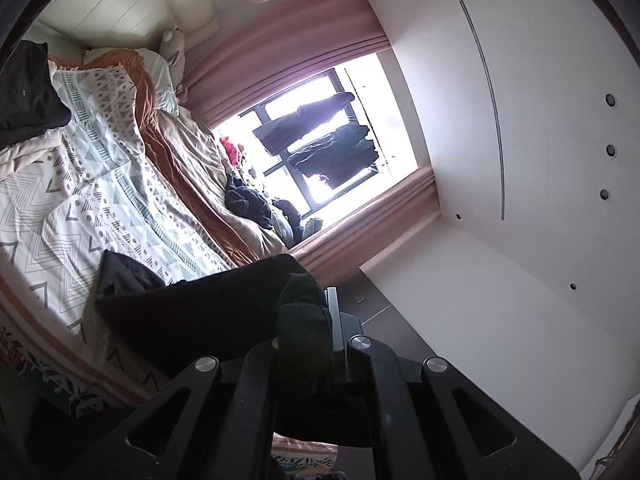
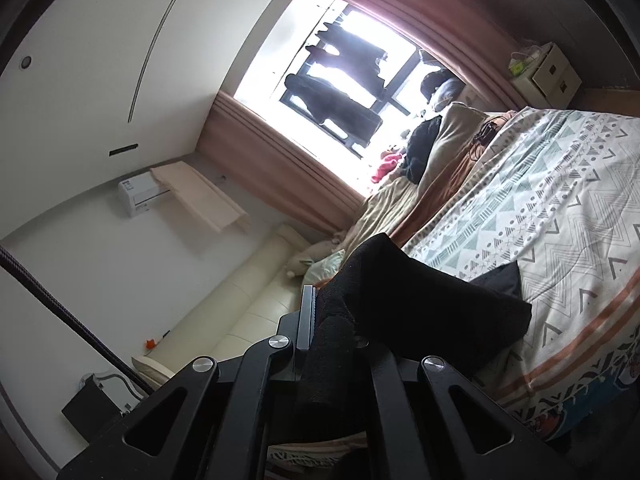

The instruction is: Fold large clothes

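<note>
1. The left tool [image 1: 320, 312] is clenched on a bunched edge of the black garment [image 1: 192, 312]; the dark cloth is pinched between its jaws and runs away from them toward the bed.
2. The right tool [image 2: 324, 320] is likewise clamped on the same black garment [image 2: 420, 308], which rises in a ridge from its jaws and slopes off toward the patterned quilt [image 2: 540, 208].
3. Both tools point roughly level toward the window [image 1: 320, 136], so the garment seems to be held up by two points along one edge. I judge this is meant to let it hang or spread out straight before a fold is laid on the bed.
4. The garment sits above the near part of the patterned quilt [image 1: 100, 184]. Part of it, a dark fold [image 1: 124, 276], appears to rest on or just over the quilt; I cannot tell which.
5. Hard to make out: the kind of garment it is, since only a small dark stretch shows near each tool and the rest is cut off below.
6. The span of cloth between the two tools is in neither view, so whether it is taut or sagging stays unknown.
7. Another dark heap [image 1: 28, 88] lies near the headboard, and clothes hang at the window in silhouette.
</note>
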The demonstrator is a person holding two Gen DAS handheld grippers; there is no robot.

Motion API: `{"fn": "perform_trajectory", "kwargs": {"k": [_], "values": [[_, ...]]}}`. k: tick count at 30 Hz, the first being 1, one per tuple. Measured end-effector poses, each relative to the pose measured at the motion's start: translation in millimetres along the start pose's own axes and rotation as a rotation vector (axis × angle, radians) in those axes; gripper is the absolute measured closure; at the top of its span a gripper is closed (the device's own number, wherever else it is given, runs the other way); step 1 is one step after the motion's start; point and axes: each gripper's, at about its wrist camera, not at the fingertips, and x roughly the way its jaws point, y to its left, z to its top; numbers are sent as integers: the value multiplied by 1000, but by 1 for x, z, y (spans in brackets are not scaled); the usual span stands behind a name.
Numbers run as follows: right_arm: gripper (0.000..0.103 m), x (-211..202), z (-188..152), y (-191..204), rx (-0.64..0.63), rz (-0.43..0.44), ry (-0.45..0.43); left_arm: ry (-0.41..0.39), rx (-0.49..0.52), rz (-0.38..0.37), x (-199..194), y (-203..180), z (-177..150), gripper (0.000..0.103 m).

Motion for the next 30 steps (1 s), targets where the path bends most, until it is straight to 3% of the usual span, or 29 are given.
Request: {"fn": "perform_trajectory", "kwargs": {"k": [5, 17, 30], "values": [[103, 23, 7, -24, 16, -25, -4, -2, 13, 34, 26, 5, 9, 99], [103, 87, 44, -28, 52, -63, -31, 24, 20, 113, 111, 30, 57, 99], [103, 189, 69, -62, 124, -175, 0, 116, -43, 253, 220, 115, 89, 99]]}}
